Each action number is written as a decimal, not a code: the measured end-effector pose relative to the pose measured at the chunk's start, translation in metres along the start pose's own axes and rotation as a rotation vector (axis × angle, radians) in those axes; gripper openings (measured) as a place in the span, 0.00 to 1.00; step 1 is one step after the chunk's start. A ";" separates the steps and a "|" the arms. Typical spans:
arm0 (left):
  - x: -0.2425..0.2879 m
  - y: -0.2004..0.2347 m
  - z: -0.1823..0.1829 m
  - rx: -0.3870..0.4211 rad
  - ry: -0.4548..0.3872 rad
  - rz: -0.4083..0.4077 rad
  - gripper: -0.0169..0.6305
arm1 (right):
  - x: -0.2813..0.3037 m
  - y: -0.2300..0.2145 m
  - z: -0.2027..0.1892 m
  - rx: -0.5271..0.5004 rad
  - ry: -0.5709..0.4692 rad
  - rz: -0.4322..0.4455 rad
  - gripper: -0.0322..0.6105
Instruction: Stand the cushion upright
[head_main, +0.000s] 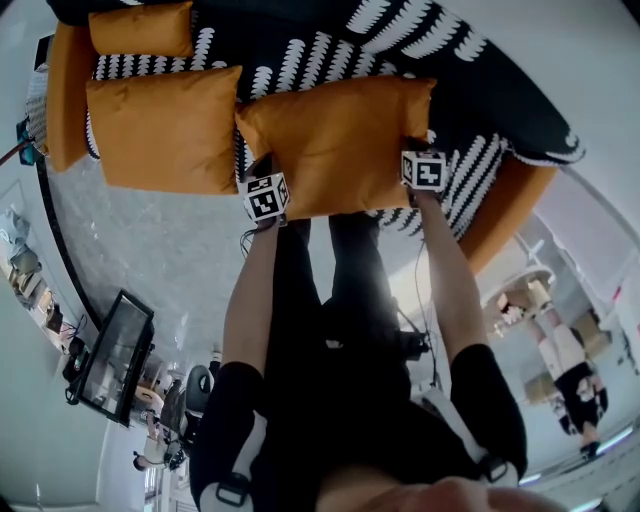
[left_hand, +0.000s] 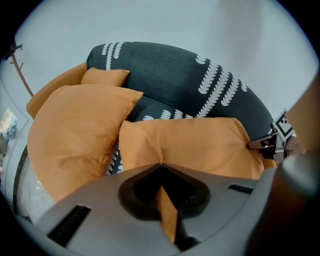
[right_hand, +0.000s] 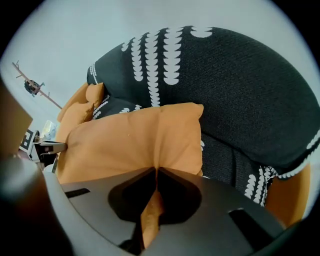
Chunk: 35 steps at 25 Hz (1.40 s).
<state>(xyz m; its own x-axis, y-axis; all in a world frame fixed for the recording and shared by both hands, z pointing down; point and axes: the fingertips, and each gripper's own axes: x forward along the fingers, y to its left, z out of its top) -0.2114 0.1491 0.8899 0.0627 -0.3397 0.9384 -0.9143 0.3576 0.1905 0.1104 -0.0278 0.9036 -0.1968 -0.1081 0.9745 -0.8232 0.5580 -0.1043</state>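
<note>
l gripper & r gripper fingers both clamped on orange cushion edge

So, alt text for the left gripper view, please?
The left hand-held gripper is shut on the edge of an orange cushion on a black sofa; the right hand-held gripper holds its right end. Two more cushions lie at left.

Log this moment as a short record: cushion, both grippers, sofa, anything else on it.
cushion: orange, on the sofa seat, tilt unclear
left gripper: shut on the cushion's near edge, left end
right gripper: shut on the same edge, right end
sofa: dark with white pattern, orange arms
other cushions: two, orange, left of the held one, untouched by either gripper
</note>
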 end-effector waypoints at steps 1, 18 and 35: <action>-0.002 0.000 -0.001 -0.002 -0.001 -0.001 0.03 | -0.002 0.001 -0.001 0.003 -0.007 -0.001 0.07; -0.053 -0.022 0.000 0.122 -0.052 -0.033 0.02 | -0.058 0.001 -0.037 0.085 -0.101 -0.018 0.06; -0.092 -0.091 0.041 0.334 -0.093 -0.106 0.02 | -0.149 -0.033 -0.078 0.277 -0.229 -0.091 0.06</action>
<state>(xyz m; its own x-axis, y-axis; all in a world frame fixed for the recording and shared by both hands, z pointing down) -0.1505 0.1117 0.7742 0.1409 -0.4430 0.8854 -0.9860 0.0179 0.1659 0.2084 0.0343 0.7776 -0.2039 -0.3457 0.9159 -0.9497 0.2970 -0.0993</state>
